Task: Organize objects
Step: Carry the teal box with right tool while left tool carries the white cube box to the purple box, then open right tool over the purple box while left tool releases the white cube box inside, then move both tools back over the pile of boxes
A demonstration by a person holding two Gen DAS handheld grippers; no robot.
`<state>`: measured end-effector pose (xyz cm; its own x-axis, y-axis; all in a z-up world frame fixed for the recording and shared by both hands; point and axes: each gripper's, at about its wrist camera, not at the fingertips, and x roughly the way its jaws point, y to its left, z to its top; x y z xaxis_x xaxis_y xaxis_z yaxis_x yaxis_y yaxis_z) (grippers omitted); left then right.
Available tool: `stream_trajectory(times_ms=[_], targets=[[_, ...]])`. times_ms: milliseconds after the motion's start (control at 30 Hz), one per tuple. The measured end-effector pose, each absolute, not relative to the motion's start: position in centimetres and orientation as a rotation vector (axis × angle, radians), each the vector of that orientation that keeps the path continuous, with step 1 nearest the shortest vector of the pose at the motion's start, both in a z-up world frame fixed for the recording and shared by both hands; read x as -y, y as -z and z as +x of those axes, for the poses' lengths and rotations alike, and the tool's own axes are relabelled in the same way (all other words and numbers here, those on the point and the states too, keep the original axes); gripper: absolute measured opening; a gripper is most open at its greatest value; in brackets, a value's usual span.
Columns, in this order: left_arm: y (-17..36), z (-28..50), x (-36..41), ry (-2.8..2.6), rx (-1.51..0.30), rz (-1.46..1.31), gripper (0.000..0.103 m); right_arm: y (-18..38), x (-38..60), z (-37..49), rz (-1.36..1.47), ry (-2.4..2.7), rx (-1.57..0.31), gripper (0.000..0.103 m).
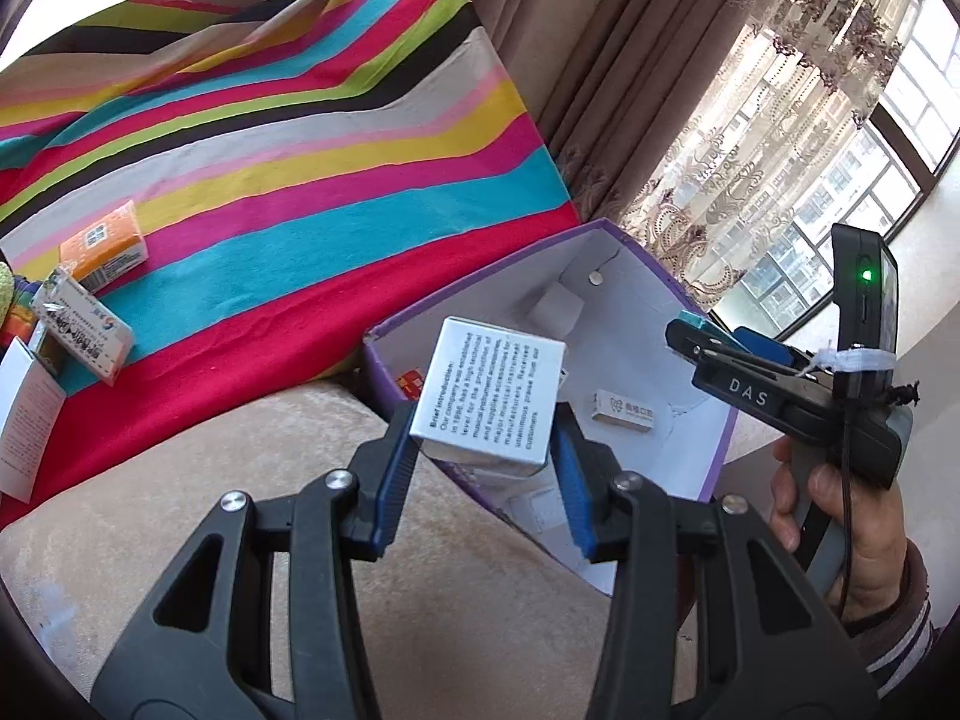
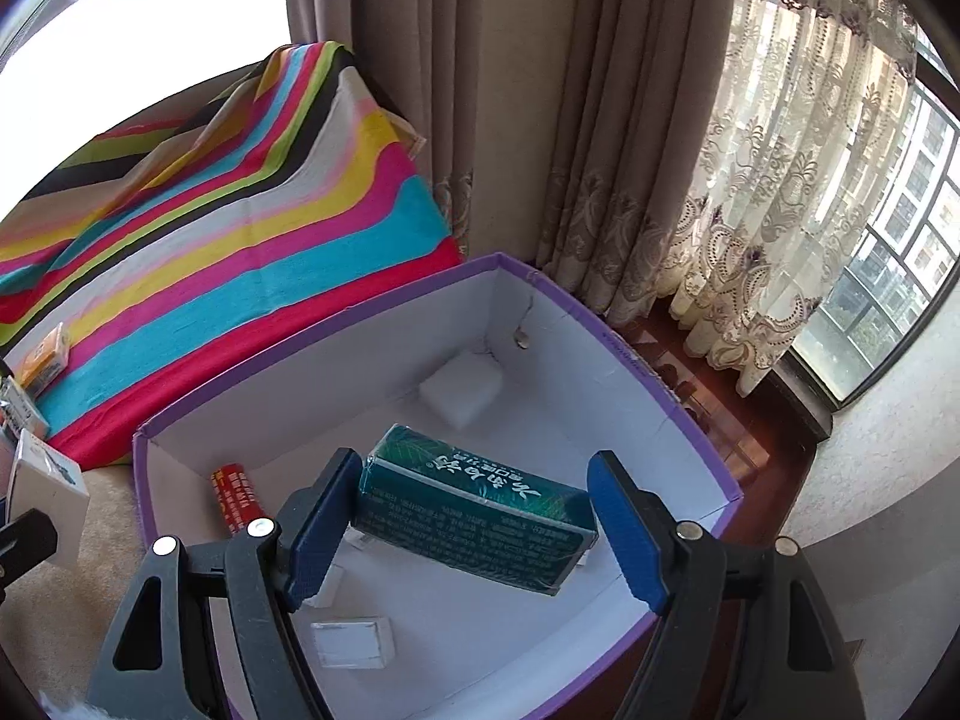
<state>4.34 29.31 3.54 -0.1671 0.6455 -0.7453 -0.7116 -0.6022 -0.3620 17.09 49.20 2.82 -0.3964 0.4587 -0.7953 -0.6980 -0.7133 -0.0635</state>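
Note:
My left gripper [image 1: 486, 468] is shut on a silver box [image 1: 492, 399] with black English print and holds it above the near edge of the purple storage box [image 1: 714, 462]. My right gripper [image 2: 474, 525] is open over the same purple box [image 2: 672, 384]. A dark green box [image 2: 474, 513] lies tilted between its fingers, touching the left pad; a gap shows at the right pad. In the left wrist view the right gripper [image 1: 708, 342] shows from the side at the right, over the purple box.
Inside the purple box lie a red box [image 2: 235, 498] and several small white boxes [image 2: 462, 390]. On the striped cloth [image 1: 300, 138] sit an orange box [image 1: 105, 246] and a white printed box [image 1: 81, 327]. Curtains [image 2: 600, 120] and a window are behind. A beige cushion [image 1: 240, 480] is below.

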Motion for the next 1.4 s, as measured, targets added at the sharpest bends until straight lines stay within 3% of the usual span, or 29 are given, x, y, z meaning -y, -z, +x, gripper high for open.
stream_trajectory(times_ms=[233,267,333,800,1400], targets=[[-3.7,3.1,-32.7,-1.844,-0.035,-1.172,0.05,-3.3,-50.5,18.0,-1.083,-2.122,-0.419,0.079],[-3.7,2.8,-33.0,-1.847,-0.02,-1.175,0.053,-3.3,-50.5,18.1,-1.088,-2.13,-0.429,0.079],[-3.4,2.2,-33.3,-1.856,-0.001,-1.2,0.068,-3.5,-50.3,18.2,-1.091,-2.145,-0.436,0.08],[-4.0,1.1,-27.9,-1.954,0.056,-1.204,0.068,-4.2,-46.9,15.9,-1.119,-2.248,-0.426,0.083],[-3.8,-3.1,-14.7,-2.208,0.235,-1.27,0.069,-3.6,-33.4,7.6,-1.34,-2.536,-0.314,0.083]])
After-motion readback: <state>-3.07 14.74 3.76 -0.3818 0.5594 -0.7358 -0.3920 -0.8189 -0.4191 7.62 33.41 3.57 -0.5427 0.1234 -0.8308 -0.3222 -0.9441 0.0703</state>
